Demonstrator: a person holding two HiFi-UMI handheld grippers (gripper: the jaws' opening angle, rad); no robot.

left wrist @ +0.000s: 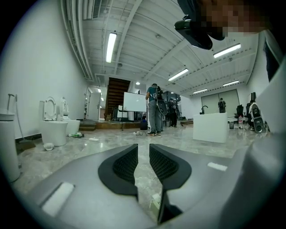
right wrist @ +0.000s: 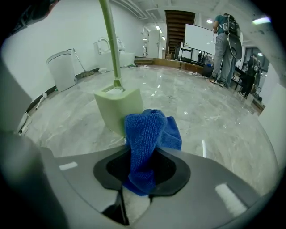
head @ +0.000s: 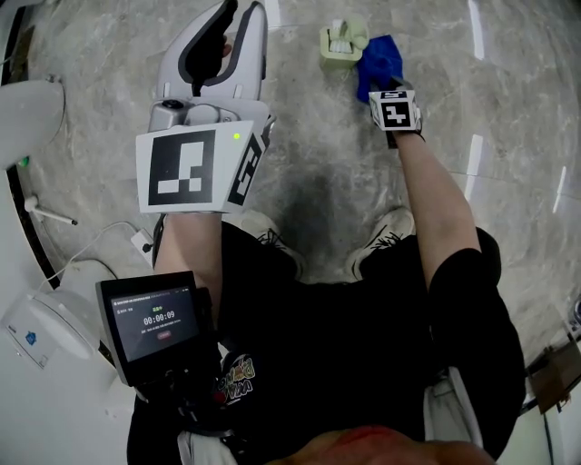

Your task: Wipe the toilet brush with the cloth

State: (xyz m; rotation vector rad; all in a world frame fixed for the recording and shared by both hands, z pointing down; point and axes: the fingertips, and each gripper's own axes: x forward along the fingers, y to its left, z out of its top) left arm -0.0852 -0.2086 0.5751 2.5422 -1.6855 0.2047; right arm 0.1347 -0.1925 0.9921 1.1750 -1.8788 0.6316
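A pale green toilet brush holder [head: 338, 47] stands on the marble floor with the brush in it. In the right gripper view the holder [right wrist: 117, 107] is just beyond the jaws and the brush's green handle [right wrist: 108, 40] rises straight up out of frame. My right gripper [head: 387, 88] points down beside the holder, shut on a blue cloth [head: 379, 60]. The cloth [right wrist: 148, 134] is bunched between the pads of the right gripper [right wrist: 143, 167] and bulges toward the holder. My left gripper [head: 238, 20] is held level higher up, to the left. Its jaws [left wrist: 143, 163] stand narrowly open with nothing between them.
A white toilet [head: 27, 111] and a cable [head: 91, 243] lie at the left. More toilets [left wrist: 54, 129] line the left wall. People [left wrist: 154, 112] stand far off by a whiteboard, near a white plinth [left wrist: 210, 127]. My shoes [head: 392, 229] are just behind the holder.
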